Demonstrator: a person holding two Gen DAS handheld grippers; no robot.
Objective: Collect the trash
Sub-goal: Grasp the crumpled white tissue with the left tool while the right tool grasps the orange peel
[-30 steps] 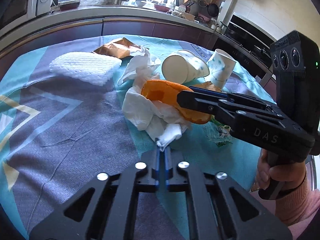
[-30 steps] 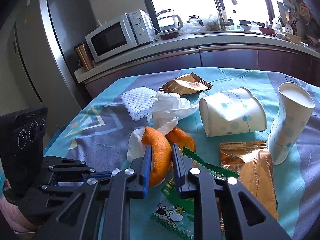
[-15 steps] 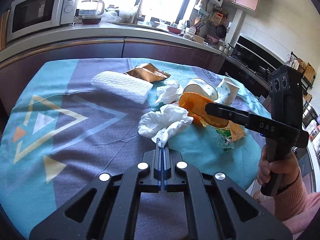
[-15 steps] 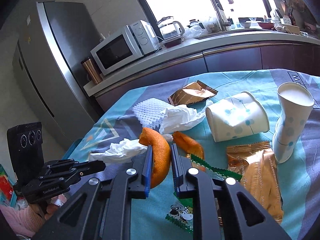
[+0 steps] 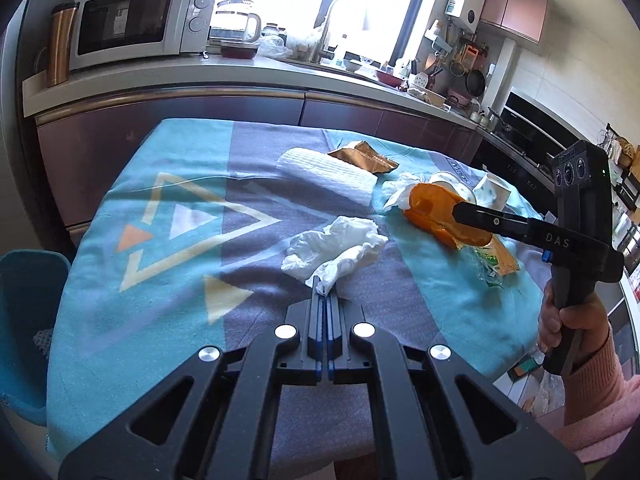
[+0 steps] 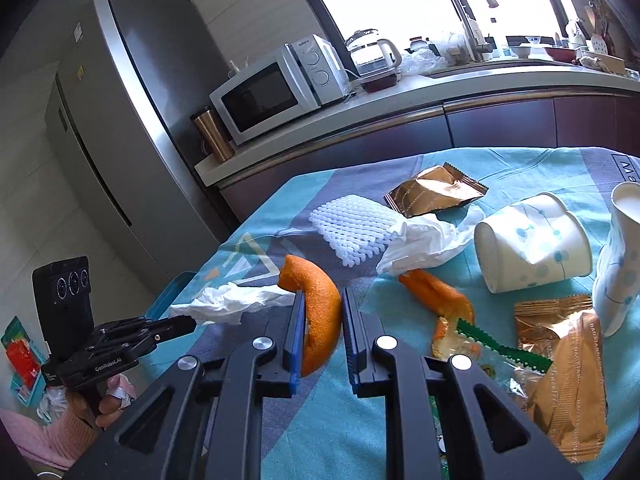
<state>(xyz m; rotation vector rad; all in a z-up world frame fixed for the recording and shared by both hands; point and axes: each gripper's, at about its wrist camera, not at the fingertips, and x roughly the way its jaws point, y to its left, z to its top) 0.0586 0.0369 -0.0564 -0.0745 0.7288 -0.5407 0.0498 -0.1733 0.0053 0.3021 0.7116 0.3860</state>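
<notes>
My left gripper (image 5: 323, 292) is shut on the corner of a crumpled white tissue (image 5: 334, 246), which trails over the table cloth; it also shows in the right wrist view (image 6: 234, 300). My right gripper (image 6: 320, 308) is shut on a curved orange peel (image 6: 318, 314) and holds it above the table; the peel also shows in the left wrist view (image 5: 434, 216). A second orange peel (image 6: 440, 294) lies on the cloth near a green-edged wrapper (image 6: 504, 346).
On the cloth lie a white foam net (image 6: 352, 226), another tissue (image 6: 428, 240), a gold wrapper (image 6: 434, 190), a second gold wrapper (image 6: 568, 376), a tipped paper cup (image 6: 532, 242) and an upright paper cup (image 6: 620, 256). A blue chair (image 5: 24, 312) stands left of the table.
My left gripper has pulled back and up, dragging the tissue away from the pile. My right gripper has lifted the orange peel higher and back.
</notes>
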